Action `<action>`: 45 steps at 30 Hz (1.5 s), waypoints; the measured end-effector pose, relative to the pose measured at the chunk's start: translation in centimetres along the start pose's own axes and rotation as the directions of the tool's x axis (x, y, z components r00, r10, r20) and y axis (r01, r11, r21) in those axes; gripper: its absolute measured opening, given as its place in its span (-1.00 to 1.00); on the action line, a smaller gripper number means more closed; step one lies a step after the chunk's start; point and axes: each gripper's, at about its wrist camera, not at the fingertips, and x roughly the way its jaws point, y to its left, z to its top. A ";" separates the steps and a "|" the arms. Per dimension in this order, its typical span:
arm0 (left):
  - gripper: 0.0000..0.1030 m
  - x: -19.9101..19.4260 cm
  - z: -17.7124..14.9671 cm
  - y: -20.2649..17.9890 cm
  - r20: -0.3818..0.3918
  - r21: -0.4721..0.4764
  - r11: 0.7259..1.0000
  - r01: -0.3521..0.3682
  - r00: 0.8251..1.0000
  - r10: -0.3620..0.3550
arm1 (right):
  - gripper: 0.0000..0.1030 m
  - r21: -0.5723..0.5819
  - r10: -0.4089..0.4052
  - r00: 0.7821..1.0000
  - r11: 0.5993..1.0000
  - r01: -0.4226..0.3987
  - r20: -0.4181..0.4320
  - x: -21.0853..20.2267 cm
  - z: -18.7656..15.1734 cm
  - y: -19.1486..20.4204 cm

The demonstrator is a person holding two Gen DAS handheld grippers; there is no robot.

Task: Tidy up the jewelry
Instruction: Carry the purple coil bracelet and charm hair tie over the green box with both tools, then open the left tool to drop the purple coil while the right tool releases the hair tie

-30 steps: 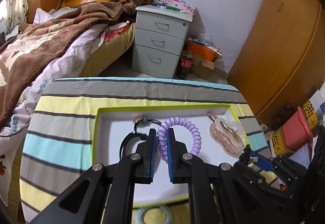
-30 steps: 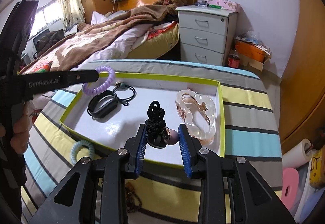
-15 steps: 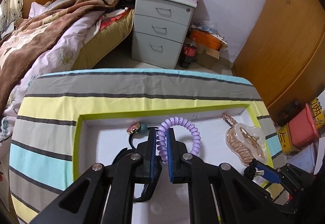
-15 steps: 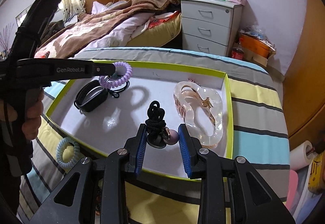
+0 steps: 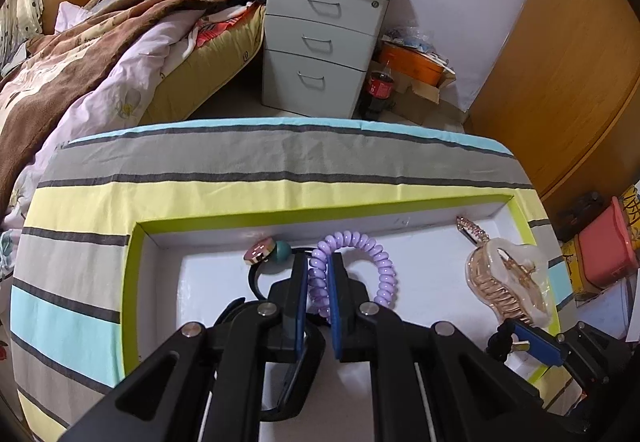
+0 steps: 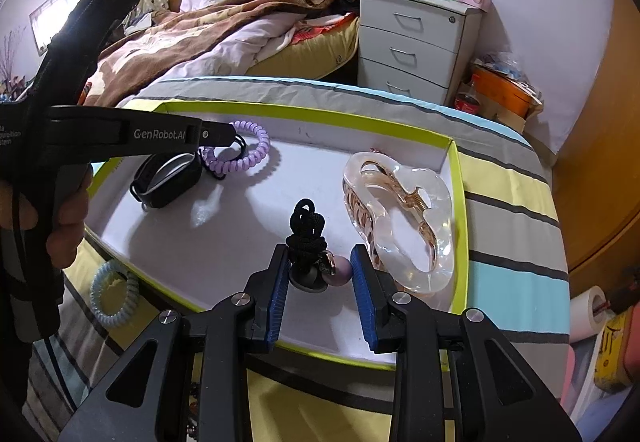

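Note:
A white tray with a lime rim [image 5: 132, 282] [image 6: 462, 201] lies on the striped cloth. My left gripper [image 5: 318, 266] [image 6: 232, 131] is shut on a purple spiral hair tie [image 5: 380, 266] [image 6: 256, 149], low over the tray's far left part. My right gripper [image 6: 318, 266] is shut on a black knotted cord tie with a purple bead [image 6: 308, 234], just above the tray's near side. In the tray lie a clear hair claw [image 6: 400, 209] [image 5: 508, 282], a black wristband [image 6: 168, 177] and a black tie with beads [image 5: 264, 254].
A light blue spiral tie [image 6: 114, 298] lies on the cloth outside the tray's near left rim. A person's hand [image 6: 64, 226] grips the left tool. Beyond the table stand a bed [image 5: 100, 53], a grey nightstand [image 5: 320, 41] and wooden wardrobe doors [image 5: 560, 61].
My left gripper has come forward and down into the tray with the purple tie. My right gripper has sunk slightly, the black cord tie still between its pads.

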 end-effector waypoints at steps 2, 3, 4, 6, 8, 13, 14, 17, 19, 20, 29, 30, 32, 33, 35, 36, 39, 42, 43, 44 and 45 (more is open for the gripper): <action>-0.80 0.2 -0.1 -0.1 -0.004 -0.003 1.000 0.000 1.000 0.000 | -0.38 0.000 -0.002 1.000 1.000 0.002 -0.004 0.2 0.0 0.0; -0.80 0.2 -0.2 -0.1 -0.005 -0.001 1.000 0.001 1.000 -0.001 | -0.38 -0.001 -0.004 1.000 1.000 0.004 -0.005 0.2 0.0 0.0; -0.80 0.3 -0.2 -0.2 -0.006 -0.001 1.000 0.001 1.000 -0.001 | -0.38 -0.001 -0.006 1.000 1.000 0.006 -0.007 0.3 0.0 -0.1; -0.80 0.6 -0.2 -0.2 -0.014 -0.001 1.000 0.001 1.000 -0.001 | -0.38 0.001 -0.009 1.000 1.000 0.009 -0.010 0.5 0.0 -0.2; -0.79 0.6 -0.2 -0.3 -0.013 -0.002 1.000 0.001 1.000 -0.001 | -0.37 0.001 -0.009 1.000 1.000 0.009 -0.012 0.5 0.0 -0.2; -0.80 0.9 -0.2 -0.1 -0.016 -0.001 1.000 0.002 1.000 -0.002 | -0.37 0.002 -0.009 1.000 1.000 0.009 -0.013 0.6 -0.1 -0.2; -0.79 0.9 -0.2 -0.1 -0.016 -0.002 1.000 0.003 1.000 -0.003 | -0.37 0.002 -0.010 1.000 1.000 0.010 -0.012 0.7 -0.1 -0.2; -0.79 1.0 -0.1 -0.2 -0.016 -0.004 1.000 0.002 1.000 -0.002 | -0.37 0.003 -0.010 1.000 1.000 0.010 -0.013 0.6 -0.1 -0.2; -0.79 1.0 -0.1 -0.1 -0.016 -0.006 1.000 0.002 1.000 -0.002 | -0.37 0.004 -0.011 1.000 1.000 0.011 -0.012 0.6 -0.1 -0.2; -0.79 1.1 -0.1 -0.1 -0.017 -0.005 1.000 0.002 1.000 -0.002 | -0.37 0.004 -0.010 1.000 1.000 0.010 -0.012 0.7 -0.1 -0.2; -0.54 0.9 -0.2 0.1 -0.013 -0.013 1.000 0.008 1.000 -0.008 | -0.37 0.006 -0.005 1.000 1.000 0.005 -0.012 0.7 0.0 -0.4; -0.48 0.8 -0.2 0.1 -0.011 -0.014 1.000 0.011 1.000 -0.011 | -0.37 0.006 -0.005 1.000 1.000 0.005 -0.011 0.7 0.0 -0.5; -0.45 0.6 -0.2 0.1 -0.008 -0.015 1.000 0.012 1.000 -0.012 | -0.37 0.008 -0.002 1.000 1.000 0.002 -0.012 0.7 0.0 -0.6; -0.41 0.6 -0.2 0.1 -0.007 -0.015 1.000 0.010 1.000 -0.010 | -0.37 0.010 0.001 1.000 1.000 -0.001 -0.011 0.7 0.0 -0.6; -0.38 0.5 -0.2 0.1 -0.005 -0.014 1.000 0.011 1.000 -0.011 | -0.37 0.011 0.002 1.000 1.000 -0.002 -0.009 0.6 0.0 -0.5; -0.36 0.3 -0.3 0.0 -0.003 -0.013 1.000 0.009 1.000 -0.009 | -0.36 0.010 0.002 1.000 1.000 -0.002 -0.008 0.6 0.0 -0.5; -0.24 0.0 -0.3 0.1 0.003 -0.016 1.000 0.006 1.000 -0.006 | -0.34 0.010 0.003 1.000 1.000 -0.003 -0.005 0.5 0.1 -0.5; -0.07 -0.4 -0.3 0.1 0.009 -0.017 1.000 0.011 1.000 -0.011 | -0.20 0.013 0.002 1.000 1.000 -0.002 0.002 0.3 0.0 -0.5; -0.05 -0.5 -0.4 0.1 0.012 -0.014 1.000 0.011 1.000 -0.011 | -0.17 0.016 0.005 1.000 1.000 -0.005 0.003 0.3 0.1 -0.5; -0.04 -0.7 -0.4 0.0 0.014 -0.013 1.000 0.011 1.000 -0.011 | -0.16 0.020 0.011 1.000 1.000 -0.011 0.004 0.2 0.1 -0.5; -0.03 -0.8 -0.4 0.0 0.016 -0.011 1.000 0.013 1.000 -0.013 | -0.16 0.022 0.012 1.000 1.000 -0.012 0.007 0.1 0.1 -0.5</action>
